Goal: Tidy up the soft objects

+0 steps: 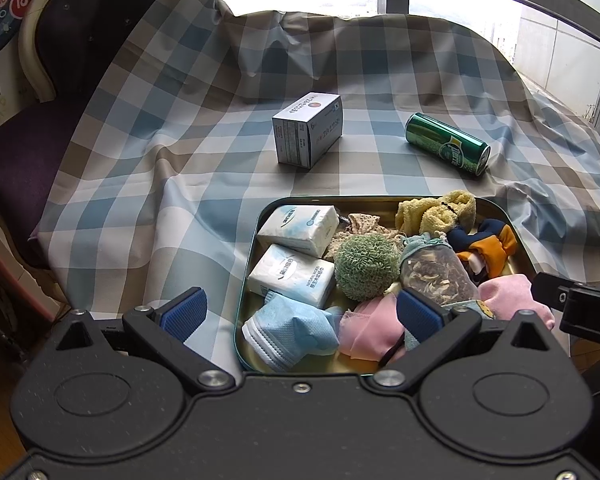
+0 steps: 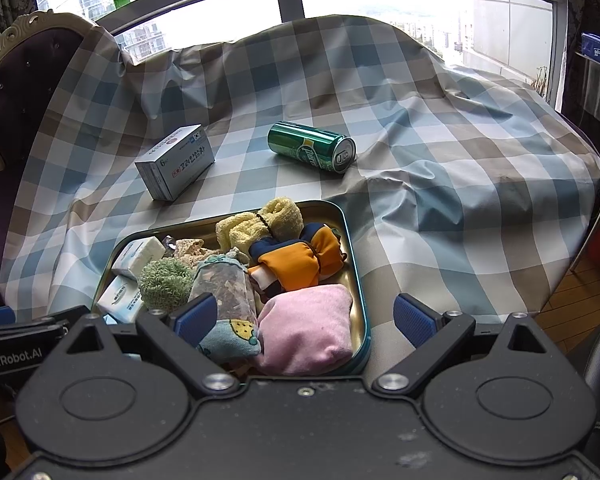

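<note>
- Left gripper [image 1: 302, 314]: bottom of the left wrist view, fingers spread wide, holding nothing, over the near end of the tin.
- Right gripper [image 2: 306, 320]: bottom of the right wrist view, fingers spread wide, empty, over the tin's near right corner.
- Tin tray [image 1: 247, 280]: lower centre of both views, on the checked cloth [image 1: 180, 128]; holds all the soft items.
- Blue face mask [image 1: 290, 332]: near left corner; featherweight, limp. Judged best pinched at a fold.
- Pink cloth bundle [image 2: 308, 328]: near right; soft, compressible. Grip across the bulk.
- Mesh sachet [image 2: 224, 288]: centre; light, contents likely crumbly. Hold gently at the tied neck.
- Green knit ball [image 1: 366, 266]: centre; springy, should take a mid-body pinch.
- Two tissue packs [image 1: 292, 276]: left side; light, slick wrapper, may slip.
- Orange-navy cloth roll [image 2: 300, 258], yellow towel roll [image 2: 260, 222]: far end; soft, banded.
- Carton [image 1: 308, 130], green can [image 1: 448, 144]: upper centre, beyond the tin; rigid, not soft goods.
</note>
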A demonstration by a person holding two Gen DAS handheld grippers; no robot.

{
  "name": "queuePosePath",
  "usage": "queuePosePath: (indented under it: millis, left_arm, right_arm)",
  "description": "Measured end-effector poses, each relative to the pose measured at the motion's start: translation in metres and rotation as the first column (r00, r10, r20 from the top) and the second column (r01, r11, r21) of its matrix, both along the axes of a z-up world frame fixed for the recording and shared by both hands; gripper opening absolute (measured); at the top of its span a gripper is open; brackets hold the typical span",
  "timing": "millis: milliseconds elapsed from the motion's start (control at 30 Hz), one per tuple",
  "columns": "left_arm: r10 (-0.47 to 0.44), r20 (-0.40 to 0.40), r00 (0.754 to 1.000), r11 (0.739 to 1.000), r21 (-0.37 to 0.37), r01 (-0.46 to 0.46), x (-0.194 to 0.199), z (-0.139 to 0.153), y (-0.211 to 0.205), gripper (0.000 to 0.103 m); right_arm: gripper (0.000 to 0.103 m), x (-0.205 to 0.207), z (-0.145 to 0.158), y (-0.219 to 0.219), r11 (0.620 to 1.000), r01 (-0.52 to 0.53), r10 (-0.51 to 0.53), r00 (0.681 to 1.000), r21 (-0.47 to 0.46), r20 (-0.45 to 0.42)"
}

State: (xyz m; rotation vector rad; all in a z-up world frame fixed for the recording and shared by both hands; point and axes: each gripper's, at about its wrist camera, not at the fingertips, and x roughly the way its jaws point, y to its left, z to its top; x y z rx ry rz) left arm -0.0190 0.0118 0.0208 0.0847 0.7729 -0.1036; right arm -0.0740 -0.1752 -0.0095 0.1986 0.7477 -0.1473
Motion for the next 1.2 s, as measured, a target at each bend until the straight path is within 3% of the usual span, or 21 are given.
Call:
queuePosePath:
  millis: [1200]
  left_arm:
    - [0.002, -0.007, 1.0, 1.0, -0.003, -0.002, 0.0018, -0.0018, 0.0029, 0.099]
  right_arm:
    - [0.096, 0.0044, -0.0019, 0.0027, 1.0, -0.005, 0.005, 1.0, -0.005, -0.015]
